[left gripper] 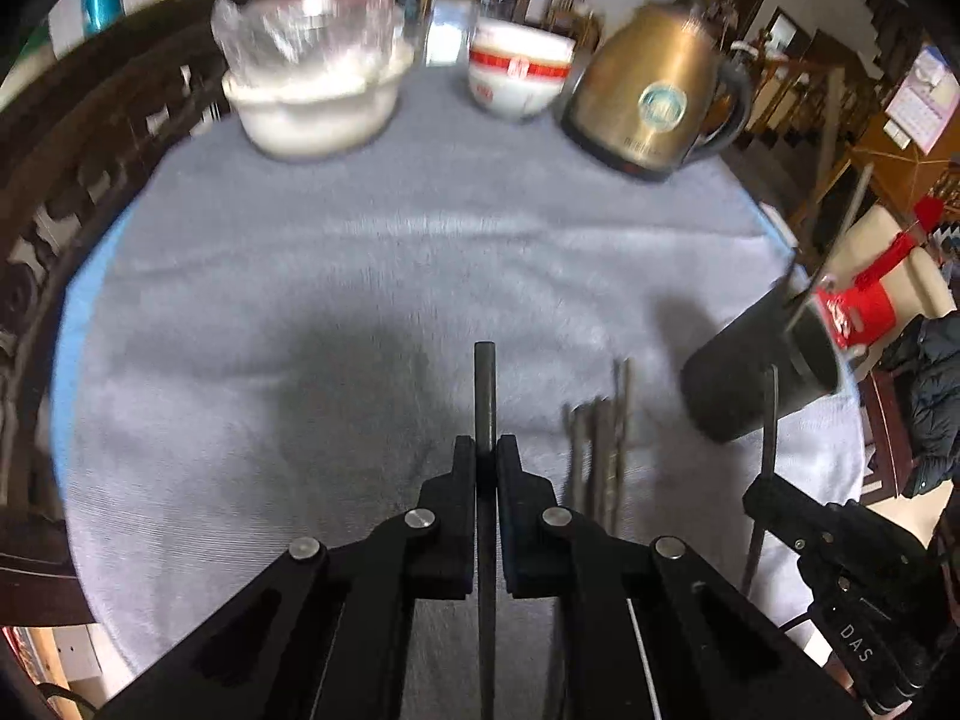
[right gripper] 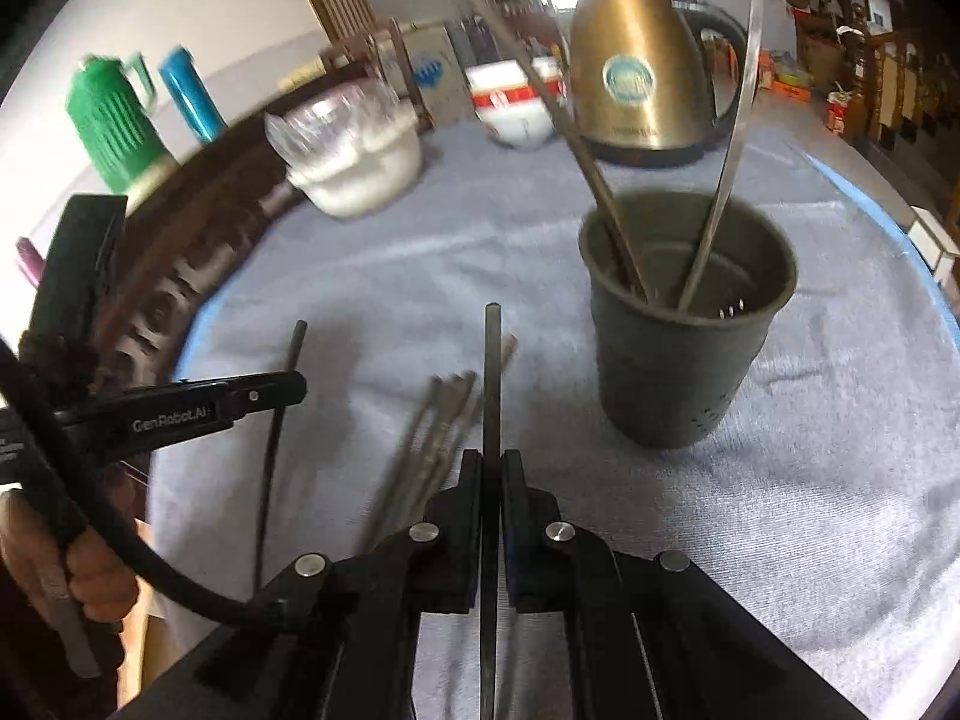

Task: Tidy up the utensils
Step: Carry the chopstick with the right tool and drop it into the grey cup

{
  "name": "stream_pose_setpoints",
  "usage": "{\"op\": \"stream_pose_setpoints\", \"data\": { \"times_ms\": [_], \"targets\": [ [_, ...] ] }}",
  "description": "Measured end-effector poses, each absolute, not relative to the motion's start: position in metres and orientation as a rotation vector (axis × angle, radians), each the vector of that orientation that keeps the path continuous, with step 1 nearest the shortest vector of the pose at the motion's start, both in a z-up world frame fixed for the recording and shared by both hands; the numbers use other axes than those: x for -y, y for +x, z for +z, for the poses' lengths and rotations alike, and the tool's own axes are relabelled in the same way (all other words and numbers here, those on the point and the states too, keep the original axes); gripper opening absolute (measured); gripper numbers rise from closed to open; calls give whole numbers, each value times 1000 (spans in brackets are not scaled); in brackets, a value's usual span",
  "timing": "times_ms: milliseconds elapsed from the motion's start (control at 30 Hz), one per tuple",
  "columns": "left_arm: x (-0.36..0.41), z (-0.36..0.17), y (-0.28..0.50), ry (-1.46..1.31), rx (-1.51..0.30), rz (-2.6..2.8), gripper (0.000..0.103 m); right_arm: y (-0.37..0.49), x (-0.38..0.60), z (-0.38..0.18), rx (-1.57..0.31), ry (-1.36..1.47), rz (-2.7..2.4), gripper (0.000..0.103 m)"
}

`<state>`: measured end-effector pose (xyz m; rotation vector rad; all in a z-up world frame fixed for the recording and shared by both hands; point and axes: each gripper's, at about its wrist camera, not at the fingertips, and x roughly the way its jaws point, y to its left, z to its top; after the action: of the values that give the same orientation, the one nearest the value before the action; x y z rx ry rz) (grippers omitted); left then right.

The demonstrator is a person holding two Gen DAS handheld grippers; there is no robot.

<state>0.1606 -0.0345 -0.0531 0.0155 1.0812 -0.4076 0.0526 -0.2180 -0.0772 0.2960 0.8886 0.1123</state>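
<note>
My left gripper (left gripper: 486, 450) is shut on a dark chopstick (left gripper: 485, 384) that points forward above the cloth. My right gripper (right gripper: 492, 462) is shut on another dark chopstick (right gripper: 492, 372). Several loose chopsticks (left gripper: 600, 438) lie on the cloth just right of the left gripper; in the right wrist view they (right gripper: 432, 438) lie left of the right gripper. A dark grey utensil cup (right gripper: 684, 324) stands ahead and right of the right gripper and holds two long utensils (right gripper: 726, 180). In the left wrist view the cup (left gripper: 762, 360) is at the right, with the right gripper (left gripper: 762, 498) below it.
The table is round, covered by a grey-blue cloth (left gripper: 360, 276). At the back stand a white bowl with plastic wrap (left gripper: 312, 90), a red-and-white bowl (left gripper: 516, 72) and a gold kettle (left gripper: 654, 90). A dark carved chair back (left gripper: 72, 180) edges the left. Green (right gripper: 114, 126) and blue flasks stand behind.
</note>
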Motion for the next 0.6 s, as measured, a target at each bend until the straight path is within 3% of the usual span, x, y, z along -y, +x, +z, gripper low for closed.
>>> {"op": "stream_pose_setpoints", "data": {
  "times_ms": [600],
  "targets": [
    [43,65,103,-11,-718,-508,7,-7,244,33,-365,390,116,6]
  ]
}}
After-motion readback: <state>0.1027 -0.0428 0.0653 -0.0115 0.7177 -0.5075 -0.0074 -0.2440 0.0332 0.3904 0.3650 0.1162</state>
